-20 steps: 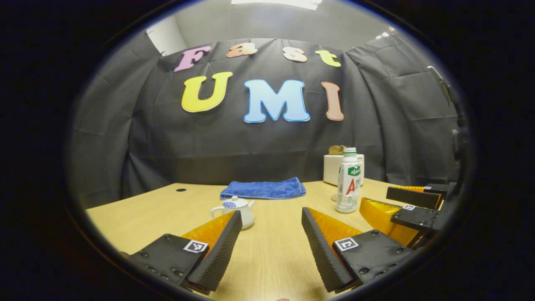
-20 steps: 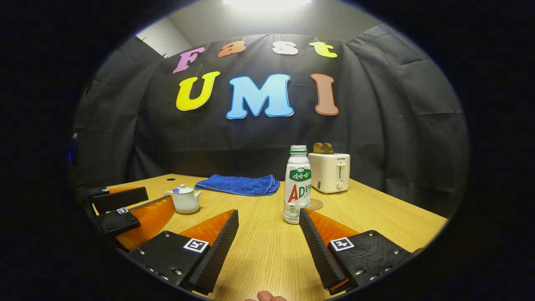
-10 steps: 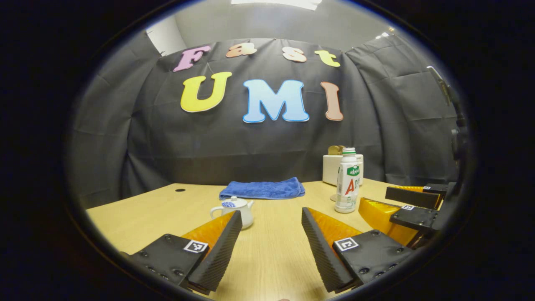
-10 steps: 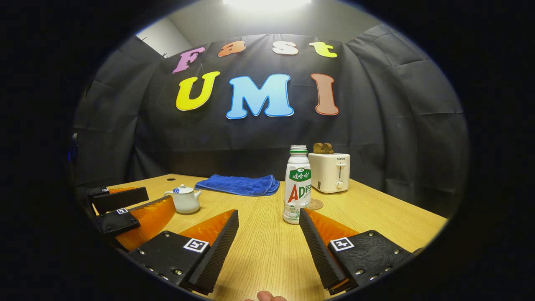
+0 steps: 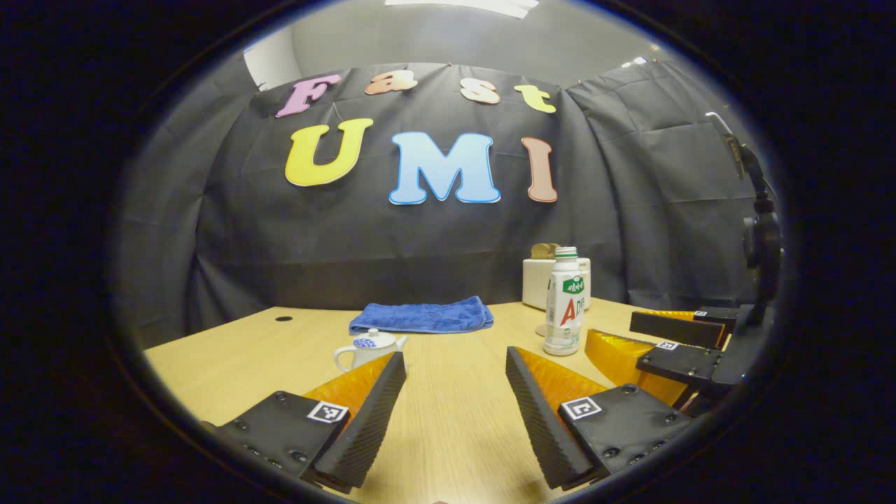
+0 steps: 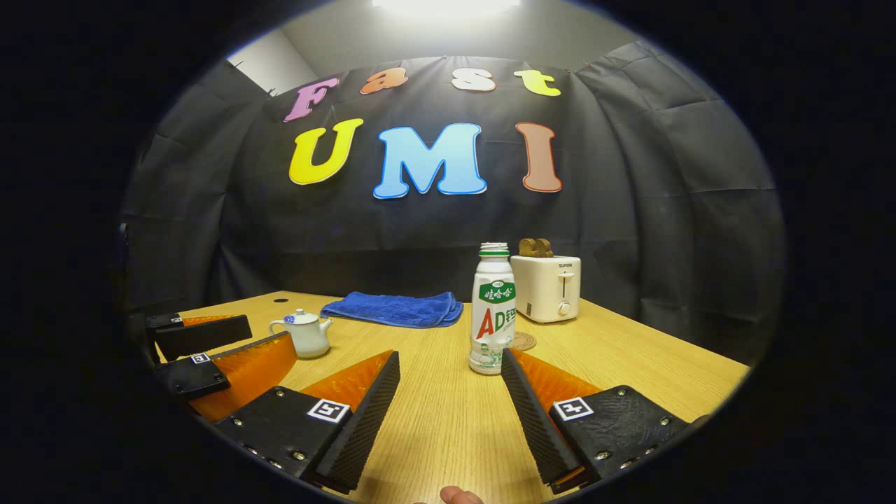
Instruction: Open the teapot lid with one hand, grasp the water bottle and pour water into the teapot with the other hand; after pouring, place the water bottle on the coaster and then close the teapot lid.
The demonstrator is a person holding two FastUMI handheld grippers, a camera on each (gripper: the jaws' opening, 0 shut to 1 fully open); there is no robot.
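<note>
Right gripper view alone shows coaster (image 6: 523,341) beside bottle (image 6: 492,309).

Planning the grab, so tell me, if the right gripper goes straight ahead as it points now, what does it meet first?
Probably the water bottle, standing just right of the right gripper's centre line; depth is unclear.

Bright overhead ceiling light (image 6: 448,5) glares; views sharp, edges fisheye-curved.

The table (image 6: 448,420) is matt, pale wood grain. The teapot (image 6: 306,334) looks like glossy glazed ceramic, though it is small. At centre, the blue towel (image 6: 395,309) is soft, napped cloth.
</note>
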